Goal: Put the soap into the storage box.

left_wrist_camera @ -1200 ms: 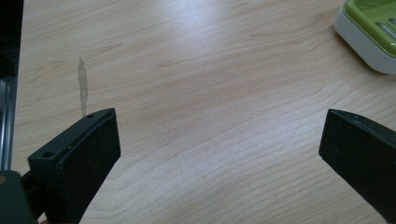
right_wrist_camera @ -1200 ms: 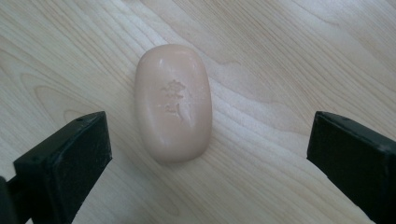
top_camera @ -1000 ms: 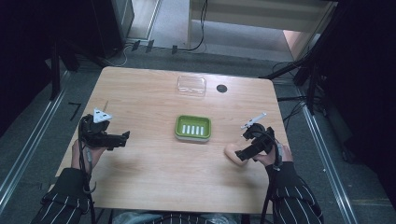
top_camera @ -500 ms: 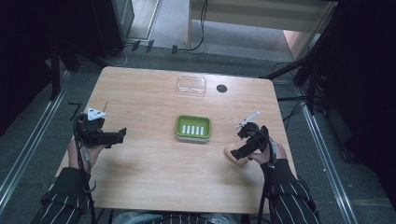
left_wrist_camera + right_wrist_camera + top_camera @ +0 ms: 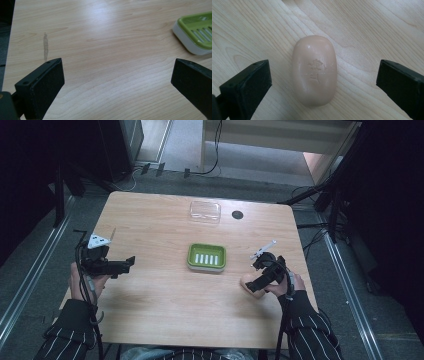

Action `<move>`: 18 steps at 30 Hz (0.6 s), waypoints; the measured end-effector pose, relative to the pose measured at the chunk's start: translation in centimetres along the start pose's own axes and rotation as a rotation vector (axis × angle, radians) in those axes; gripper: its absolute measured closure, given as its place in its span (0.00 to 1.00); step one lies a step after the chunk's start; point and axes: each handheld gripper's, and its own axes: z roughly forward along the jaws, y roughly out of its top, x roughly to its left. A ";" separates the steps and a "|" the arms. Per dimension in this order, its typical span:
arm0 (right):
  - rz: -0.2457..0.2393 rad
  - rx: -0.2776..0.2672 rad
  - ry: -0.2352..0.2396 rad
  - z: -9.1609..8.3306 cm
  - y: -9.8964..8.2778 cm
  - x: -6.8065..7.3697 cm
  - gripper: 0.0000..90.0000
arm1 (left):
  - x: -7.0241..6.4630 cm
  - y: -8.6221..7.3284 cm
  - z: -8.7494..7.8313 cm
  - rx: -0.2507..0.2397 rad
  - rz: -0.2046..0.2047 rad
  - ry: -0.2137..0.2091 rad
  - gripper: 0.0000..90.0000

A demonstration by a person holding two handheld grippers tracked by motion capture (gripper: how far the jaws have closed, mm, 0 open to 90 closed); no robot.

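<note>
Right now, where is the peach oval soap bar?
The peach oval soap bar lies on the wooden table near its right edge, between the open right gripper fingers, right of the green soap dish.

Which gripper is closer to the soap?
Right. The right gripper hangs right over the soap, jaws open on either side, not touching. The left gripper is far across the table, beyond the green soap dish.

Soap: partly hidden beneath right gripper in high view; embossed mark illegible. Green soap dish: cut off by right edge in left gripper view. Small dark round item on bench: too small to identify.
</note>
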 end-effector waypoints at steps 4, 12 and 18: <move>-0.004 0.013 0.007 0.4 0.3 0.0 0.00 | -0.1 0.0 0.2 0.023 -0.001 0.016 0.00; -0.014 0.061 0.030 1.5 0.5 -0.2 0.03 | -0.2 0.4 0.2 0.030 -0.062 0.140 0.09; -0.037 0.112 0.046 2.6 0.7 -0.2 0.11 | 0.2 0.3 0.2 0.042 -0.135 0.220 0.20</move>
